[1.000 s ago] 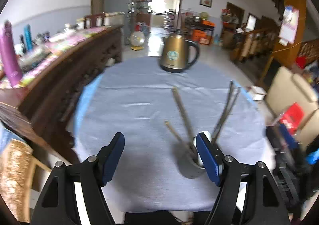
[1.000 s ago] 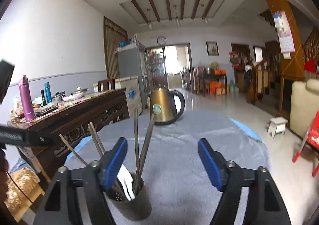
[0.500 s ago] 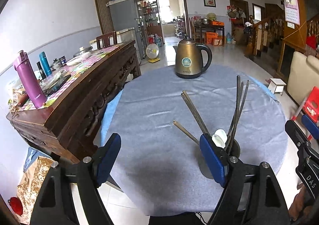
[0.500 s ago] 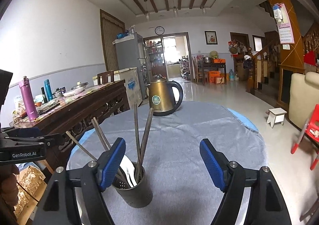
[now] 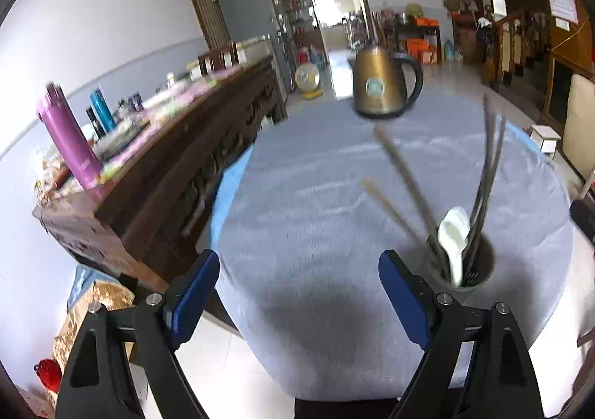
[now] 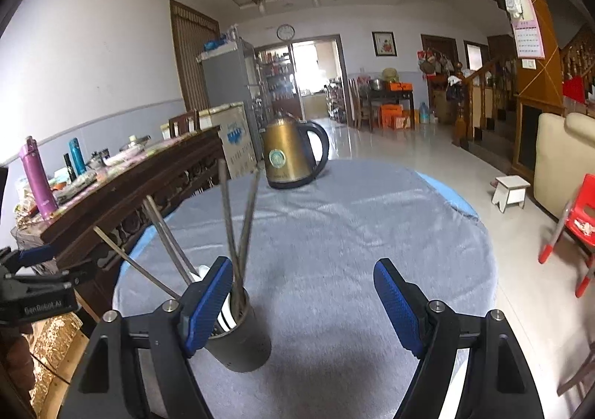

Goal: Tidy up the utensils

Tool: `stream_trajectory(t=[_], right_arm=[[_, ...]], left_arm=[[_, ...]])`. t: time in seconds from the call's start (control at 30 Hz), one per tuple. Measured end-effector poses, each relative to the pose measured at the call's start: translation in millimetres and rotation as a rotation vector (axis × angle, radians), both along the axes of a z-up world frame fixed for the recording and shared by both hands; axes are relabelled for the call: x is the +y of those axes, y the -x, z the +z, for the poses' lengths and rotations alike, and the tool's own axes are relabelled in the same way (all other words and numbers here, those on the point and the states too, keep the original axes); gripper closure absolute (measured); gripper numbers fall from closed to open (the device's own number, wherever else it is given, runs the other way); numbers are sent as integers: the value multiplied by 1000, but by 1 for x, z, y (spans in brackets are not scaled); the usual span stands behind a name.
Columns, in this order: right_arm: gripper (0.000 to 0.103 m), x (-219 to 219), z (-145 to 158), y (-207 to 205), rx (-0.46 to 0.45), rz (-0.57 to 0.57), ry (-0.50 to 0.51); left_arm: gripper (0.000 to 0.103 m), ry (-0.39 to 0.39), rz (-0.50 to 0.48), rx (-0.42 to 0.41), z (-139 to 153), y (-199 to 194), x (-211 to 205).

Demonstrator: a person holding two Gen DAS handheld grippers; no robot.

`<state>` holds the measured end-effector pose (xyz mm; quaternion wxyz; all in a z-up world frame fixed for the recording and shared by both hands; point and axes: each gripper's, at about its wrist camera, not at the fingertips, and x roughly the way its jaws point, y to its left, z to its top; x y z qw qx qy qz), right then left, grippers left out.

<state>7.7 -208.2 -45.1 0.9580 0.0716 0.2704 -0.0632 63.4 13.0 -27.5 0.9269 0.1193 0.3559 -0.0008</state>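
The dark utensil holder (image 5: 470,272) stood on the grey tablecloth (image 5: 316,233) at the lower right of the left wrist view, holding chopsticks (image 5: 487,173) and a white spoon (image 5: 453,237). In the right wrist view it sat lower left, behind the right gripper (image 6: 299,303), whose jaws were spread and empty. The left gripper (image 5: 299,298) was likewise agape, holding nothing. A gold kettle (image 5: 383,82) stood upper centre.
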Motion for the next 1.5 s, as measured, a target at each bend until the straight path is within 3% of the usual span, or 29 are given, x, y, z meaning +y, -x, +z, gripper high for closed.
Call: stream_trajectory(t=[0.17, 0.27, 0.63, 0.8, 0.97, 1.13, 1.23, 1.5], right_arm=[[22, -14, -20, -18, 89, -33, 20], [22, -22, -32, -32, 146, -59, 4], [22, -28, -58, -64, 239, -193, 23], [22, -30, -71, -74, 312, -251, 35], [22, -38, -70, -76, 313, -306, 23], [22, -42, -73, -70, 315, -325, 4], [22, -46, -74, -71, 308, -306, -33], [22, -32, -71, -67, 242, -152, -60]], left_arm=[[15, 21, 9, 105, -44, -26, 8], [15, 24, 7, 124, -59, -44, 9], [15, 44, -103, 85, -81, -107, 3], [15, 61, -99, 143, -95, -134, 8], [15, 37, -98, 219, -111, -149, 15], [15, -17, -81, 225, -117, -153, 18], [15, -6, -41, 223, -111, -147, 25], [15, 15, 38, 184, -84, -103, 28]])
